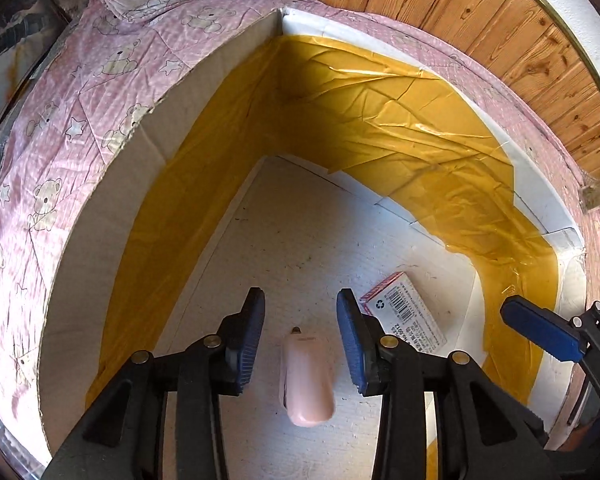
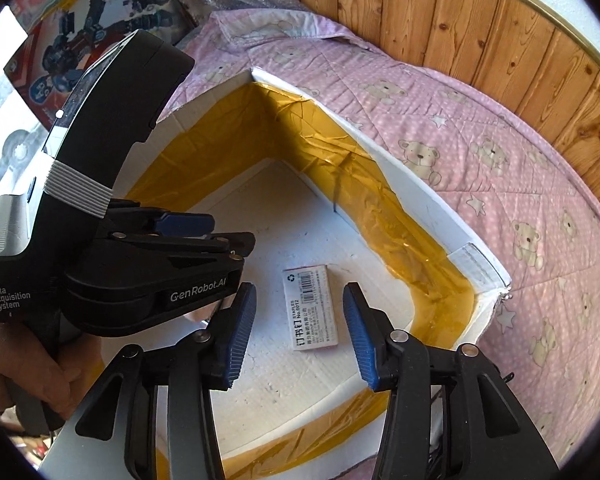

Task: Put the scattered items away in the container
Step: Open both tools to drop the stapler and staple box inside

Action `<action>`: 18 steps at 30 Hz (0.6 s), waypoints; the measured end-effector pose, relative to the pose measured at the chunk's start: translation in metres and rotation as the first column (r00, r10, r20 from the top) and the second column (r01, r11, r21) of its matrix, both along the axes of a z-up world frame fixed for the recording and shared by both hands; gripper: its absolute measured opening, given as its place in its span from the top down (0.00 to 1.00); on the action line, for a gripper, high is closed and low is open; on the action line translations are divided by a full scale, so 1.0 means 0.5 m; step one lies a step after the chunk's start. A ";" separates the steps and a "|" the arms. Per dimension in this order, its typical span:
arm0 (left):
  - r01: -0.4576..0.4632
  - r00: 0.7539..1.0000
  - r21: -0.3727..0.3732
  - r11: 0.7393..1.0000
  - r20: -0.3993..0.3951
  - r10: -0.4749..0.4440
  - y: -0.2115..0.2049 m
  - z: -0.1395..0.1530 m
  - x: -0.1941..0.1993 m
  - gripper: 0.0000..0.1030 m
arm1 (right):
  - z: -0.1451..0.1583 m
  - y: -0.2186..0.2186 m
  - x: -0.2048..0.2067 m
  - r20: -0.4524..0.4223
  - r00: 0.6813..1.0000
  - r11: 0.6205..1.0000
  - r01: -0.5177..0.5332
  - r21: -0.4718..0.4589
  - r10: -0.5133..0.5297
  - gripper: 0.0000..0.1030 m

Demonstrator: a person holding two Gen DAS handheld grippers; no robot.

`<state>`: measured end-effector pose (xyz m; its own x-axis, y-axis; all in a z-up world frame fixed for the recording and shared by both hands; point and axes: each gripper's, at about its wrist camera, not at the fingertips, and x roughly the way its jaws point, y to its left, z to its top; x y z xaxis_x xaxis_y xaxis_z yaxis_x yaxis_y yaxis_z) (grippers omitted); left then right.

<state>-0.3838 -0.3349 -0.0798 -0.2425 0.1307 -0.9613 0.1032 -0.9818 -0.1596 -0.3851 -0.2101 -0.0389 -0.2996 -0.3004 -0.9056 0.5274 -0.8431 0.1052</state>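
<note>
Hovering fingers: both grippers hang over the open box with their jaws spread wide and nothing between the pads.
Left gripper point(image 1: 301, 334): blue pads parted, holding nothing; a pale pink rounded item point(image 1: 306, 376) lies on the box floor directly below the gap, apart from both pads (whether it has just been let go or is about to be taken, the pictures do not say).
Right gripper point(image 2: 299, 332): jaws equally wide and empty, poised above a small staples box point(image 2: 310, 308) lying flat on the floor.
Left gripper from the right camera: its black body point(image 2: 148, 264) sits just beside the right gripper's fingers, a hand point(image 2: 32, 376) around its handle.
Container point(image 1: 100, 200): white cardboard with wrinkled yellow tape point(image 1: 380, 120) lining the inner walls; it rests on a pink quilt point(image 2: 480, 160) printed with bears.
Task items: the pink item and the staples box both lie inside the container, near each other but not touching.
Risk, crowding: the two grippers work close together in one corner, so either could knock the other while moving.
Risk, snagging: a lowered finger could catch the loose tape or the cardboard wall.
Risk, recount: no loose items show on the quilt here, though much lies outside view.
</note>
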 end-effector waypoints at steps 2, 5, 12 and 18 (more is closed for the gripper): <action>0.001 1.000 -0.003 1.000 -0.008 -0.001 -0.002 0.013 0.008 0.62 | 0.013 0.011 0.010 -0.004 1.000 0.999 0.028 -0.027 -0.029 0.53; 0.003 1.000 0.004 1.000 -0.026 -0.003 -0.008 0.041 0.027 0.62 | 0.036 0.026 0.032 0.001 0.998 0.994 0.065 -0.084 -0.065 0.53; 0.056 0.990 0.046 0.997 -0.133 -0.050 -0.008 0.135 0.083 0.62 | 0.103 0.043 0.122 -0.010 0.987 0.963 0.155 -0.221 -0.161 0.52; 0.054 0.986 0.057 0.997 -0.163 -0.044 0.004 0.163 0.128 0.62 | 0.148 0.049 0.201 -0.035 0.980 0.943 0.176 -0.283 -0.194 0.52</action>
<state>-0.3197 -0.3330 0.0014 -0.3862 0.2035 -0.8997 0.0233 -0.9729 -0.2300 -0.2846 -0.1854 0.0349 -0.4263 -0.4706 -0.7726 0.3775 -0.8687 0.3208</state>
